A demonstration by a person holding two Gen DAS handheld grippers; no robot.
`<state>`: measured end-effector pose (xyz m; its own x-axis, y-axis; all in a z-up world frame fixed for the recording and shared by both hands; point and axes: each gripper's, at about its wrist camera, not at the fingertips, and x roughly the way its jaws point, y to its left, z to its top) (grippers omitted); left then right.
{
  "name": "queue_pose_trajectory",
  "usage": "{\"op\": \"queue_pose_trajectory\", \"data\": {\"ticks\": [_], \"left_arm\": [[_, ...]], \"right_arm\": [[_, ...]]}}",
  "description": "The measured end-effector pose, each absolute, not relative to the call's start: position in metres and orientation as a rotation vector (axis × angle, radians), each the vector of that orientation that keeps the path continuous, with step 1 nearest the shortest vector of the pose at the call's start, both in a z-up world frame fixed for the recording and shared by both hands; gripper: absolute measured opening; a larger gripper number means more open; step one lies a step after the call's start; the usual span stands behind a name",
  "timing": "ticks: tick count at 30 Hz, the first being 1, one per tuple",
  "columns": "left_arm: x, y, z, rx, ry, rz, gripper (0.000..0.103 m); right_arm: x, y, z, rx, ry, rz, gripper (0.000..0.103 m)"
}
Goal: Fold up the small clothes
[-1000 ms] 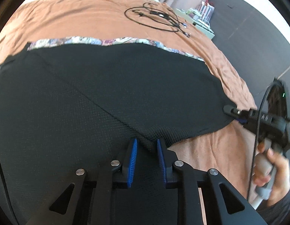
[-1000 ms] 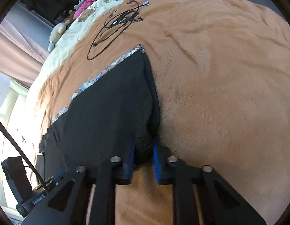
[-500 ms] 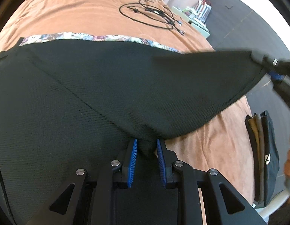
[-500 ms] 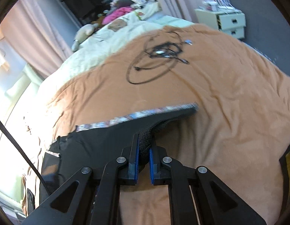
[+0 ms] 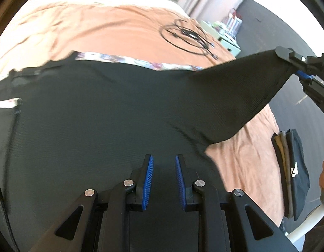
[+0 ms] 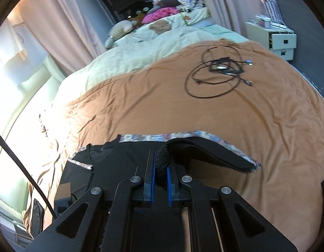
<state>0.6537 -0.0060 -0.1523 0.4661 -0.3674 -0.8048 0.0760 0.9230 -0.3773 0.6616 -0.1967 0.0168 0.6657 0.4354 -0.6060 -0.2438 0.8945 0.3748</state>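
Right gripper [image 6: 161,169] now lifted well off the bed [image 6: 225,113], jaws clamped narrow on a bunched corner of the black garment [image 5: 99,115]; a second ago that corner lay flat on the orange blanket at the garment's right edge. Same corner seen from the left wrist view at 2 o'clock, raised and pulled taut into a peak. Left gripper [image 5: 163,163] at 6 o'clock, jaws standing moderately apart with black cloth between and under the blue pads; pinched or merely resting on the fabric, cannot tell. Half a second ago a fold of cloth sat visibly nipped there, now less clear. Rest of garment spread on the bed, patterned trim [image 5: 130,59] along its far edge at 12 o'clock. Judgement: fold under way, right-hand corner being carried over toward the trim or across the body; first fold not yet laid down. Counts: one black garment in hand; two grippers; one coiled black cable bundle [image 6: 220,73] at 1 o'clock on the blanket, well apart from the garment; one small stack of folded dark items [image 5: 292,174] at 4 o'clock off the bed edge in the left view, number within unclear; one white drawer unit [image 6: 275,40] at 2 o'clock; soft toys near the pillows, too small to count.
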Motion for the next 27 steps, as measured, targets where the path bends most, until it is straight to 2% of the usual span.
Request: {"op": "queue_pose_trajectory", "data": {"ticks": [11,23,25,26,27], "left_arm": [[0.603,0.099,-0.124,-0.349,1.003,-0.163,0.024],[0.553,0.201,-0.137,-0.402,1.026,-0.033,0.024],[0.547,0.211,-0.136,-0.402,1.026,-0.019,0.024],[0.544,0.216,-0.134,-0.402,1.025,-0.011,0.024],[0.541,0.220,-0.134,-0.402,1.024,-0.005,0.025]], "right_arm": [[0.667,-0.092,0.009,0.167,0.814,0.449,0.005],[0.688,0.031,-0.058,0.060,0.980,0.487,0.007],[0.691,0.048,-0.070,0.048,1.037,0.502,0.012],[0.689,0.054,-0.073,0.040,1.046,0.520,0.019],[0.688,0.057,-0.074,0.027,1.036,0.524,0.037]]}}
